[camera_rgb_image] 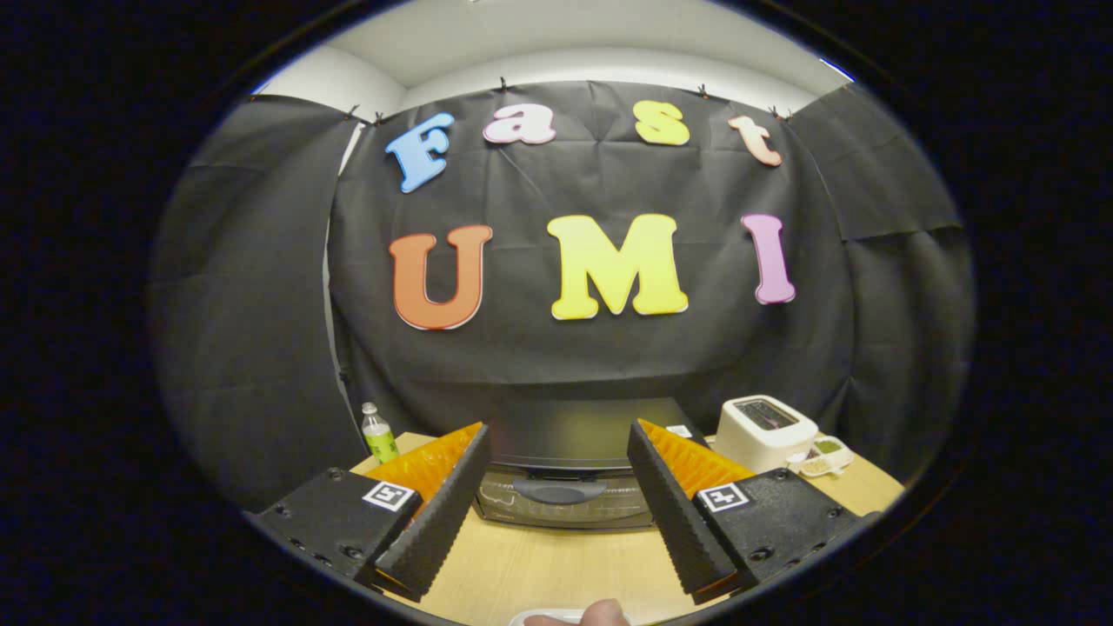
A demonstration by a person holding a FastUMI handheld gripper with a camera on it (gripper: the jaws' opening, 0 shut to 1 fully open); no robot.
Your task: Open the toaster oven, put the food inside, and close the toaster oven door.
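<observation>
Pale wood worktop (556, 569) carried the black toaster oven (565, 474), door closed, against the booth's dark cloth wall. Your hand-held gripper (556, 456) hung spread wide and empty, the oven just ahead between its fingers. Beyond the right finger stood a white toaster (765, 430) beside small dishes (822, 456); a green bottle (378, 433) stood left.

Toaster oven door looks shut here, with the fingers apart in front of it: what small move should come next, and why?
Probably ease the gripper forward and down toward the door handle. The toaster oven is closed, its handle lies just ahead, between the open fingers, and they hold nothing, so reaching the handle seems the first step to opening it.
</observation>
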